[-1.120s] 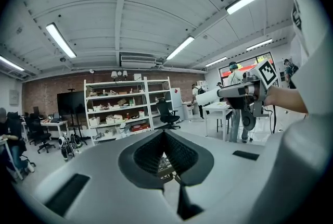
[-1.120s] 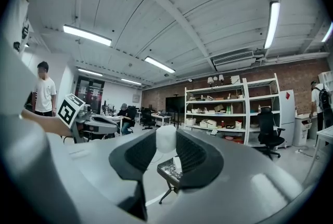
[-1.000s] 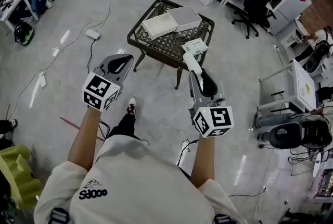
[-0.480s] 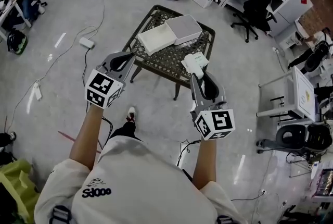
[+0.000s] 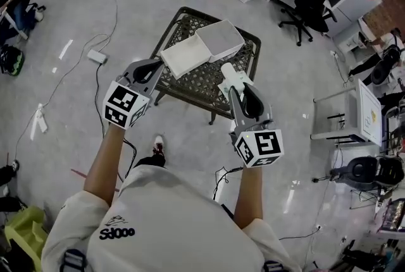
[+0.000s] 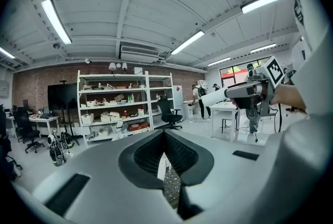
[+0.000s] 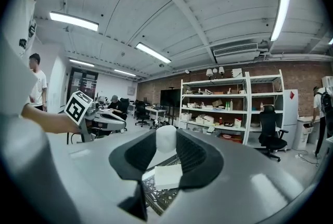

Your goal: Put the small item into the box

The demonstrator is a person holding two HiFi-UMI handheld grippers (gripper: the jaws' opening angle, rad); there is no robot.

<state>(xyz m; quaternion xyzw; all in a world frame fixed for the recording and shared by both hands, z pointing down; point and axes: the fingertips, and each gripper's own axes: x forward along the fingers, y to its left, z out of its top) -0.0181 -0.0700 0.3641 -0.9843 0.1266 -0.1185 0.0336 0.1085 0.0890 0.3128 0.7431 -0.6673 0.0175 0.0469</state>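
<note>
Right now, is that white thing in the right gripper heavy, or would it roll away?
Probably light and stiff: the white item sticks out level from the right gripper without sagging. Its rounded, smooth end suggests it could roll or slip if set down loosely.

Small item (image 5: pixel 230 75) partly hidden inside right hand-held gripper (image 5: pixel 236 88)
</note>
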